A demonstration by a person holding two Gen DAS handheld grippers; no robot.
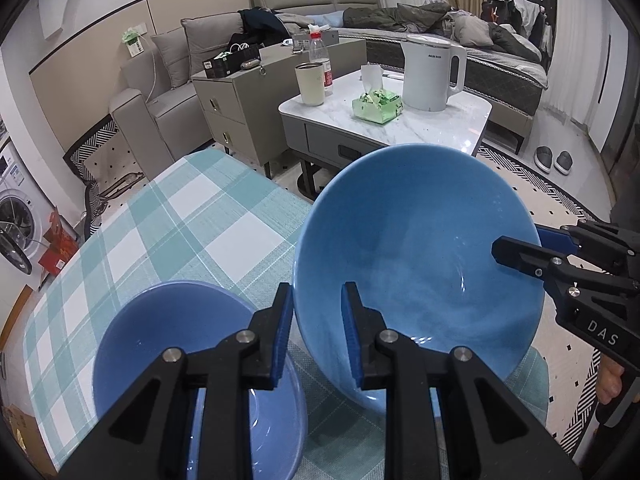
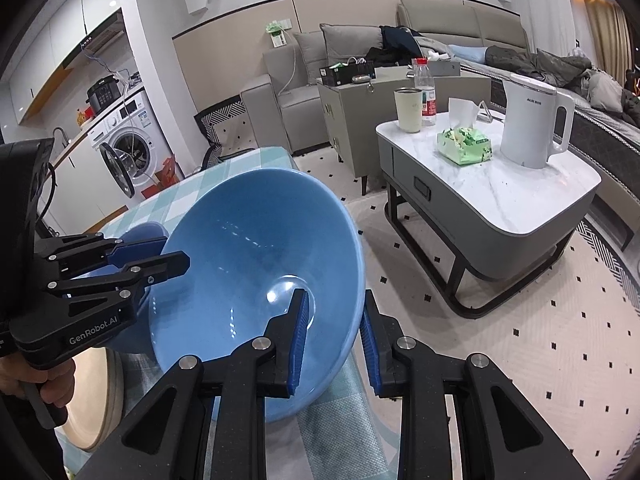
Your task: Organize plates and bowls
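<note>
My grippers [image 1: 316, 332] [image 2: 334, 344]: both clamp the big bowl's [image 1: 412, 248] rim, sharing its weight above the small bowl [image 1: 176, 344], presumably for nesting.

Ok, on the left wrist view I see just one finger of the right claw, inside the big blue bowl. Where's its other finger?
Observer: Outside the wall. The right wrist view shows the right claw astride the rim of the big blue bowl, shut on it.
Operator: Anything else down there that I'm missing?
Observer: Yes. A pale plate lies flat, below the left claw in that view.
</note>
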